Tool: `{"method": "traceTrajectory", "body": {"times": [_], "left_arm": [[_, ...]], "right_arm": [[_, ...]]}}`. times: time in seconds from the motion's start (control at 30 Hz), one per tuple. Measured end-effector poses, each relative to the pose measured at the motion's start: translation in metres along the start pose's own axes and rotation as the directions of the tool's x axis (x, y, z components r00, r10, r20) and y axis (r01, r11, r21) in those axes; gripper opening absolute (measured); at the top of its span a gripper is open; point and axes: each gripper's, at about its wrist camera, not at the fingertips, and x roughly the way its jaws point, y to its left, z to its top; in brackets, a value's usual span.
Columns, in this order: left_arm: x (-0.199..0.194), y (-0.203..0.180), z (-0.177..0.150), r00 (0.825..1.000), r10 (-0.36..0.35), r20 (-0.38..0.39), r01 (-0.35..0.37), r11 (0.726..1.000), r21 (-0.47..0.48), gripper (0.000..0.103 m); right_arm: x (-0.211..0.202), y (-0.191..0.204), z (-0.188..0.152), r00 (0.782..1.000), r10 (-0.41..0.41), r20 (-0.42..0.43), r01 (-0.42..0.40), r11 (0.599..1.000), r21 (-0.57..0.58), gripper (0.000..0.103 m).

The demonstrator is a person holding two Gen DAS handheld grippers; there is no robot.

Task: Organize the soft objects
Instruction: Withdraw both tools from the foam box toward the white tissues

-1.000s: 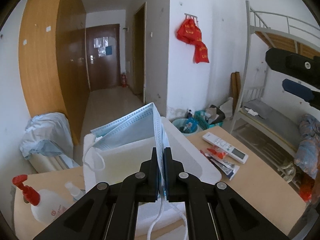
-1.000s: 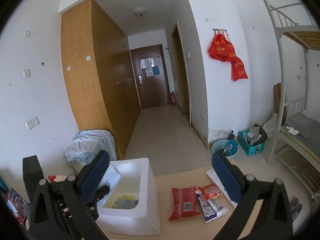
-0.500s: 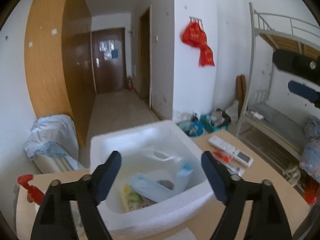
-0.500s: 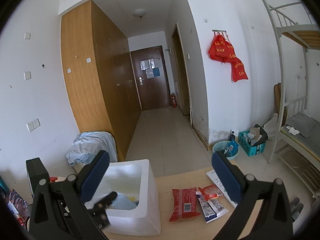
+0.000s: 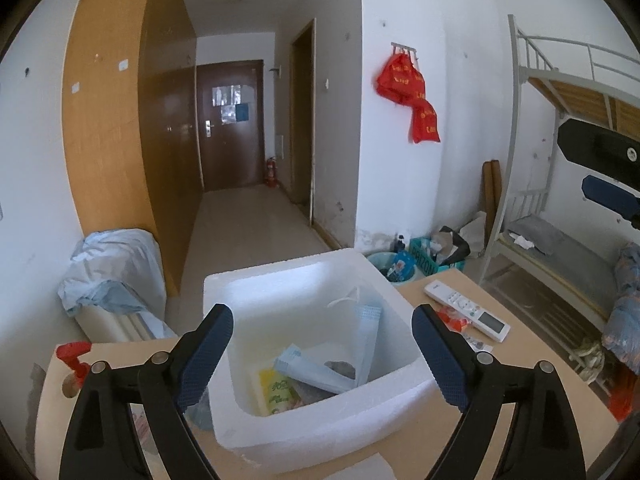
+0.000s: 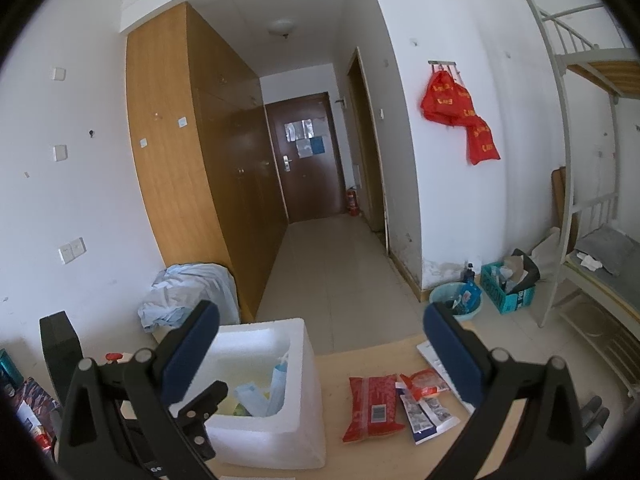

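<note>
A white foam box (image 5: 304, 436) stands on the wooden table (image 5: 532, 364); it also shows in the right wrist view (image 6: 308, 376). Inside lie blue face masks (image 5: 366, 340), a yellow-green packet (image 5: 280, 392) and a grey item. My left gripper (image 5: 322, 352) is open and empty just above the box's near side. My right gripper (image 6: 320, 354) is open and empty, above the table right of the box. A red soft pack (image 6: 370, 408) and small sachets (image 6: 424, 408) lie on the table below it.
A white remote (image 5: 466, 310) lies at the table's far right. A red-pump bottle (image 5: 72, 364) stands left of the box. A bunk bed (image 5: 560, 216) is at the right, a covered bundle (image 5: 116, 272) at the left, bins (image 6: 456, 298) on the floor.
My left gripper opened and let go of the blue masks, which now lie inside the foam box. The right gripper has hardly moved.
</note>
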Motion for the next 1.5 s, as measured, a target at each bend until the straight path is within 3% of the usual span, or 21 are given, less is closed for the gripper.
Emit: {"method": "traceTrajectory", "body": {"times": [0.3, 0.43, 0.87, 1.5], "left_arm": [[-0.04, -0.011, 0.003, 0.999, 0.002, 0.033, -0.002, 1.0, -0.002, 0.091], [-0.065, -0.015, 0.001, 0.999, 0.015, 0.049, -0.014, 1.0, -0.02, 0.098], [-0.133, -0.019, -0.006, 0.996, 0.025, 0.088, -0.018, 0.997, -0.074, 0.101], [-0.2, -0.023, -0.03, 0.986, 0.058, 0.156, -0.047, 0.996, -0.075, 0.101]], "right_arm": [[-0.026, 0.002, 0.001, 1.0, 0.02, 0.009, -0.02, 1.0, -0.01, 0.103], [-0.046, 0.002, 0.001, 0.999, 0.026, 0.026, -0.026, 1.0, -0.01, 0.103], [-0.1, 0.01, -0.011, 0.998, 0.038, 0.053, -0.036, 0.998, -0.042, 0.103], [-0.135, 0.023, -0.028, 0.996, 0.067, 0.059, -0.063, 0.996, -0.069, 0.103]]}}
